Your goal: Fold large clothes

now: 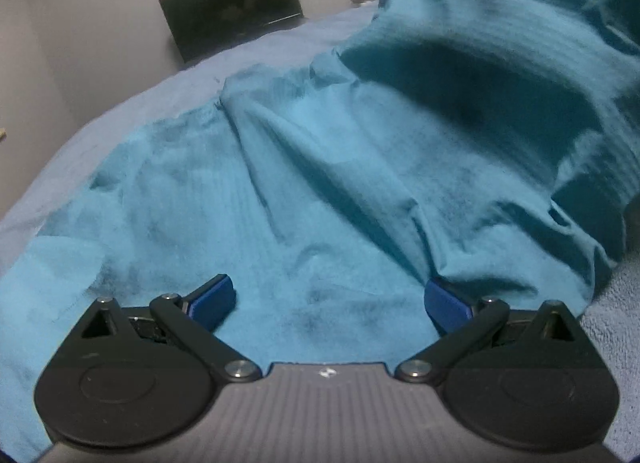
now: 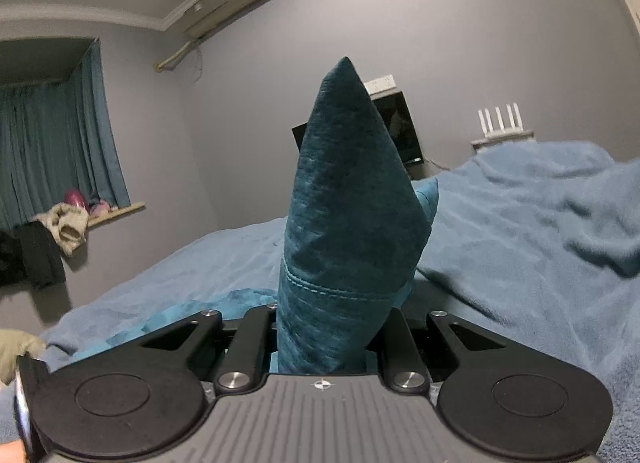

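A large teal garment (image 1: 304, 191) lies spread and creased on the bed; its right part rises up and off the top right of the left wrist view. My left gripper (image 1: 328, 299) hovers low over the garment, its blue fingers (image 1: 214, 297) wide apart and empty. My right gripper (image 2: 326, 327) is shut on a hemmed corner of the teal garment (image 2: 344, 215), which sticks up in a point between the hidden fingers, lifted above the bed.
The bed has a blue blanket (image 2: 528, 231), bunched at the right. A dark monitor (image 1: 236, 3) stands against the far wall. A router (image 2: 502, 129) sits beyond the bed. Teal curtains (image 2: 52, 147) and hanging clothes (image 2: 60, 227) are at left.
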Motion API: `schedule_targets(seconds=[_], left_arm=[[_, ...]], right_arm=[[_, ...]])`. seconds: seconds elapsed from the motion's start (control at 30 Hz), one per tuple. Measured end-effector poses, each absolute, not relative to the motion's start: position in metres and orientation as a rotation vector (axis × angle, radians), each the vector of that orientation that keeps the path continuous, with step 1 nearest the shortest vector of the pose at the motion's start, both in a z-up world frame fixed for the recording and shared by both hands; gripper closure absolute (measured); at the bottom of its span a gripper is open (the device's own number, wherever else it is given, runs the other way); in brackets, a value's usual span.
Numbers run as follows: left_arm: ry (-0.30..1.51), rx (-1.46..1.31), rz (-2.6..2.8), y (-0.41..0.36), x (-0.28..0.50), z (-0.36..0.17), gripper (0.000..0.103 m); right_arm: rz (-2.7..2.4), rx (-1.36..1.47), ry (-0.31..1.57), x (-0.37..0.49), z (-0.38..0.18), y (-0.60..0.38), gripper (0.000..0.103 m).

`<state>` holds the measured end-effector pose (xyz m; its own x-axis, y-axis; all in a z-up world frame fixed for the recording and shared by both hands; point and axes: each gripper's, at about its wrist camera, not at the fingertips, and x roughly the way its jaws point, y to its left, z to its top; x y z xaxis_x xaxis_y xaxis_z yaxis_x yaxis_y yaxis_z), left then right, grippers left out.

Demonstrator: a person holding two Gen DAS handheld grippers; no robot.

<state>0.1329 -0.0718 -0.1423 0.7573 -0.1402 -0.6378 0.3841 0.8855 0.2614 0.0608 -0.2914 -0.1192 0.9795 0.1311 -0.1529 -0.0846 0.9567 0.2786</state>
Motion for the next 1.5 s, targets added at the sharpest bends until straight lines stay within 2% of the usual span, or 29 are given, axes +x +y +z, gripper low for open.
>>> schedule_targets(seconds=[0.3,0.53,0.73,0.93,1.03,1.1,1.27,1.37,1.43,1.5], left_arm=[[0.65,0.326,-0.325,-0.066,0.141,-0.135,0.0],[0.572,-0.072,-0.166,0.044,0.15,-0.07,0.0],[0.469,-0.302,0.029,0.133,0.145,-0.05,0.0],[0.382,-0.385,0.066,0.152,0.134,-0.043,0.002],[0.348,-0.424,0.023,0.154,0.128,-0.039,0.008],[0.343,-0.464,-0.039,0.155,0.129,-0.038,0.017],[0.393,-0.503,-0.197,0.148,0.134,-0.04,0.03],[0.44,-0.473,-0.264,0.138,0.138,-0.04,0.044],[0.495,-0.369,-0.244,0.126,0.142,-0.039,0.05],[0.55,-0.29,-0.17,0.125,0.152,-0.048,0.063]], right_arm=[[0.117,0.076,0.173,0.059,-0.071,-0.211,0.086],[0.202,-0.218,0.157,0.054,-0.046,-0.122,0.086],[0.323,-0.411,0.186,0.046,-0.061,-0.041,0.086],[0.426,-0.545,0.229,0.032,-0.096,0.023,0.086],[0.456,-0.598,0.248,0.023,-0.117,0.042,0.086],[0.485,-0.627,0.256,0.016,-0.129,0.05,0.086],[0.583,-0.623,0.297,0.003,-0.148,0.061,0.086],[0.619,-0.556,0.345,0.002,-0.152,0.056,0.086],[0.624,-0.533,0.351,-0.001,-0.152,0.053,0.085],[0.632,-0.497,0.347,-0.008,-0.15,0.048,0.081]])
